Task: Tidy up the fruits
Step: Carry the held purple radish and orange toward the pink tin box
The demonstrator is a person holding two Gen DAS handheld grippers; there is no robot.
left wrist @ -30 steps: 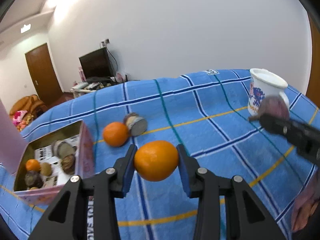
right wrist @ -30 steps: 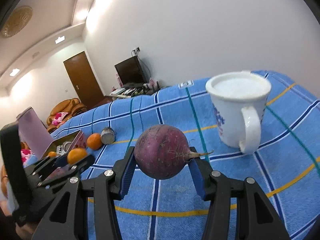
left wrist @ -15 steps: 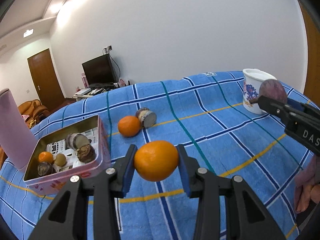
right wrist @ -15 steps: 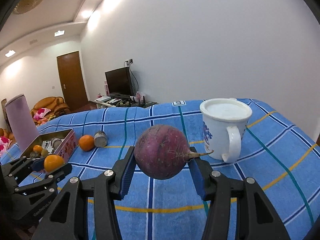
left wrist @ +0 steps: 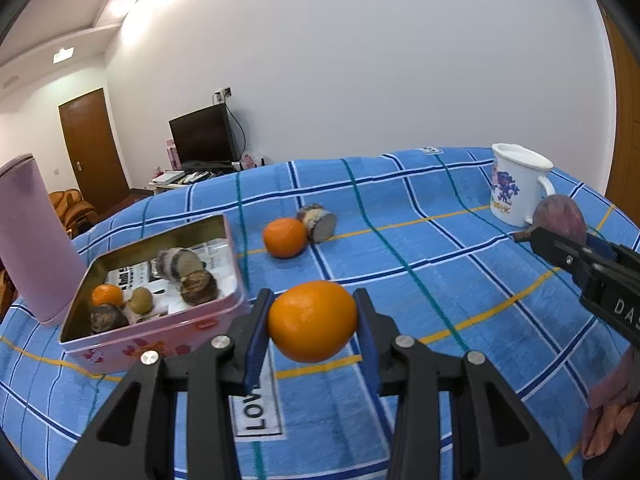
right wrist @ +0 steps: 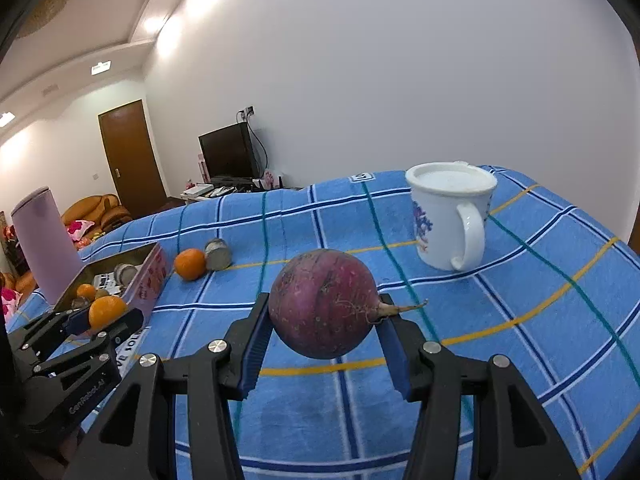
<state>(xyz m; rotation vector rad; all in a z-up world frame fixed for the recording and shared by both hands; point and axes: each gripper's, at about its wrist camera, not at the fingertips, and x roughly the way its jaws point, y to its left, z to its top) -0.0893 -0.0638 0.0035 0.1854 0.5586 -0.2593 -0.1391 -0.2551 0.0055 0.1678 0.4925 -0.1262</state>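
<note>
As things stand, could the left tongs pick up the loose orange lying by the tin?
Probably not yet: the left tongs are shut on an orange, so they are full. The path across the cloth to the loose orange looks free, though.

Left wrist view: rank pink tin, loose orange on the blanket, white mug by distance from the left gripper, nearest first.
From the left gripper:
1. pink tin, just left of the fingers.
2. loose orange, ahead at mid-blanket, beside a cut fruit piece.
3. white mug, far right near the blanket's back edge.
</note>
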